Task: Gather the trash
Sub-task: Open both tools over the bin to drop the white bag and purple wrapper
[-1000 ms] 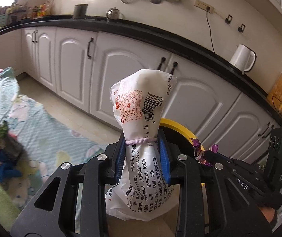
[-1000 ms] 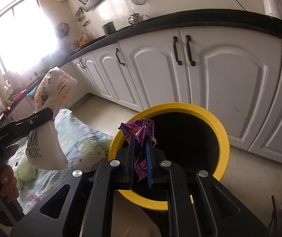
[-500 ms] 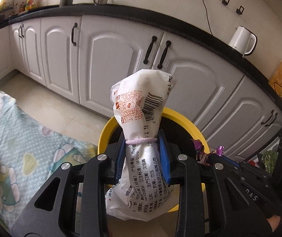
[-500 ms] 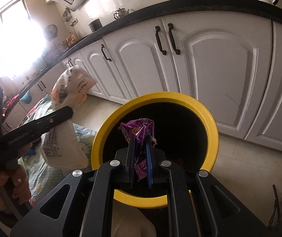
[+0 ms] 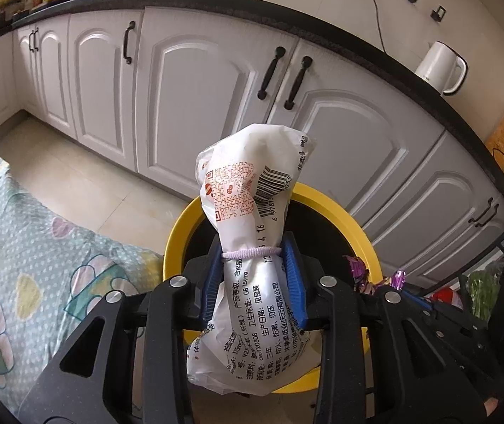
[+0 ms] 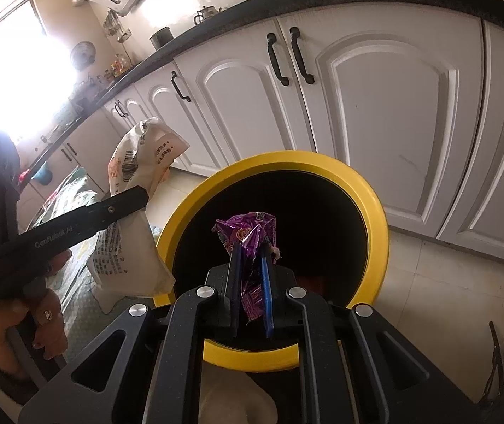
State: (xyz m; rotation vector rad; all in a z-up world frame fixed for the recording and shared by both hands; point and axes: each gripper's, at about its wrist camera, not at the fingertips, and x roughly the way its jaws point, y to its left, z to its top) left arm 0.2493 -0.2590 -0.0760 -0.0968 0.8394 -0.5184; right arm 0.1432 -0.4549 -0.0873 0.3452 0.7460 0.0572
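Note:
A white printed plastic bag, tied with a pale band, stands between the blue pads of my left gripper. The jaws are opening, but the pads still touch the bag. It hangs over the near left rim of a yellow-rimmed bin with a dark inside. My right gripper is shut on a crumpled purple wrapper, held above the mouth of the bin. The right wrist view also shows the bag at the left. The wrapper shows at the right of the left wrist view.
White cabinet doors with black handles run behind the bin under a black countertop that carries a white kettle. A blue-green patterned cloth lies left of the bin on the tiled floor. A hand holds the left gripper.
My left gripper has carried the bag right and down, to the bin's rim. The cloth has slid left in its view. The right gripper has sunk a little, and its grip looks the same.

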